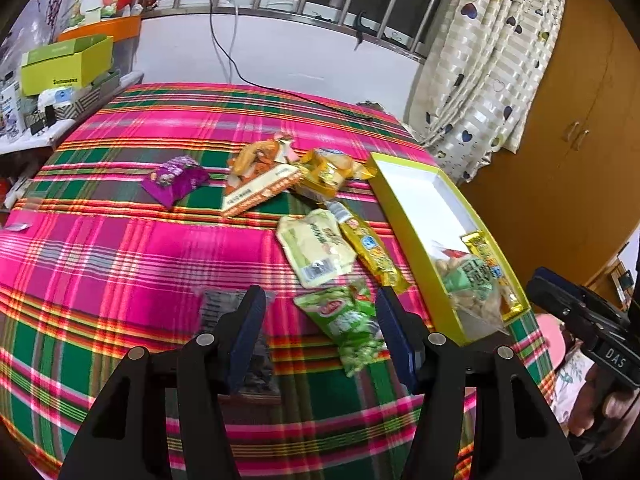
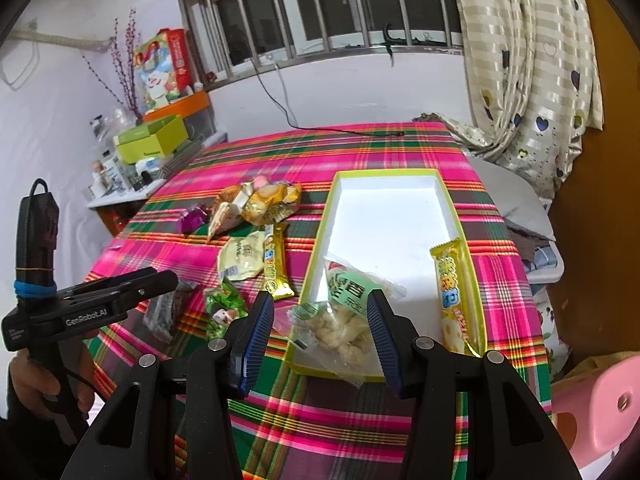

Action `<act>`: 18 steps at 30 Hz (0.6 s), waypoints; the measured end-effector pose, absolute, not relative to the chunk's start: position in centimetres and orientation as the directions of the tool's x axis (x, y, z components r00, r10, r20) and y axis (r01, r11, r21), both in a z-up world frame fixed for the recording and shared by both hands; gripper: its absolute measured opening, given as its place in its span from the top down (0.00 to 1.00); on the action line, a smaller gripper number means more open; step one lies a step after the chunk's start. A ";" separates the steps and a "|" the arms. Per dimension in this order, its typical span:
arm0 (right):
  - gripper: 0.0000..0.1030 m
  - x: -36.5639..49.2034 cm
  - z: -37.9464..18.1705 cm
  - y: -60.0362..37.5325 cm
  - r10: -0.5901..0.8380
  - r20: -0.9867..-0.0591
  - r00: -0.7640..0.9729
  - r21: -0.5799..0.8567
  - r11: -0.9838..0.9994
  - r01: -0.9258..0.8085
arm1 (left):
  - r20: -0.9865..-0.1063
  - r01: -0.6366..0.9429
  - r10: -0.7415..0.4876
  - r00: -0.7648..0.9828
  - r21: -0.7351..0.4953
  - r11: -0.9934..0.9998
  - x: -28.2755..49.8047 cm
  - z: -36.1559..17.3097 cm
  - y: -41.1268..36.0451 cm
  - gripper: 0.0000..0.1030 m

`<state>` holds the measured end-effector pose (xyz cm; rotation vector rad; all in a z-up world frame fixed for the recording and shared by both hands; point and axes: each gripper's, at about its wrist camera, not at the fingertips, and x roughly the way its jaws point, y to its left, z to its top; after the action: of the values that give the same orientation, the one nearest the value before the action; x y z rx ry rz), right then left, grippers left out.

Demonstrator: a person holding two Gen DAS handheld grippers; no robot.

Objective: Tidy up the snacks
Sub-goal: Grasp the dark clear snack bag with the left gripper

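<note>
Barred window, white wall and a heart-print curtain (image 2: 532, 80) stood behind the table (image 1: 100, 248), which wore a pink, green and orange plaid cloth.

Your left tool (image 1: 320, 312) hovered over the near part of the cloth with its jaws wide and nothing between the pads. A green printed snack pouch (image 1: 348, 320) lay just below the gap, nearer the right finger, and a grey-black foil packet (image 1: 224, 312) lay under the left finger. Ahead of that tool sat a pale green flat pouch (image 1: 316, 248) beside a long yellow wrapped bar (image 1: 372, 252); farther ahead lay a purple foil packet (image 1: 176, 178), an orange-and-white packet (image 1: 260, 176) and a crinkled yellow bag (image 1: 328, 170).

Your right tool (image 2: 320, 320) was also spread wide, holding nothing. Directly ahead of it stood the shallow lime-green cardboard box with a white inside (image 2: 384, 216). At the box's near end, a clear bag of pale twisted snacks with a green label (image 2: 344, 312) lay between the fingers' line of sight, whether touching them you could not tell. A second yellow bar (image 2: 452, 296) lay inside the box, along its right wall.
</note>
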<state>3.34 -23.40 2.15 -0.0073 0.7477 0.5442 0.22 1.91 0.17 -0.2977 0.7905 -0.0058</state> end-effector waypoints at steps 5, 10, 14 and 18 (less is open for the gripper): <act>0.55 3.7 2.2 -22.1 0.480 -0.646 0.593 0.173 0.849 -0.498 | -0.706 -0.154 -0.077 0.703 -0.258 0.954 0.0 -0.4 3.9 0.43; 0.58 4.2 1.9 -20.4 0.489 -0.656 0.575 0.161 0.835 -0.526 | -0.723 -0.186 -0.060 0.688 -0.256 0.949 0.0 -1.3 5.4 0.43; 0.60 4.8 1.4 -19.0 0.491 -0.670 0.556 0.157 0.826 -0.541 | -0.740 -0.186 -0.066 0.670 -0.253 0.949 0.1 -2.3 5.8 0.43; 0.61 5.4 1.0 -18.1 0.492 -0.681 0.542 0.154 0.820 -0.551 | -0.755 -0.184 -0.071 0.652 -0.249 0.951 0.4 -3.0 5.9 0.43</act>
<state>5.39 -18.05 1.03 -0.0819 0.7820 0.6201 0.36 5.91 -3.01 -0.3182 0.8621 0.0654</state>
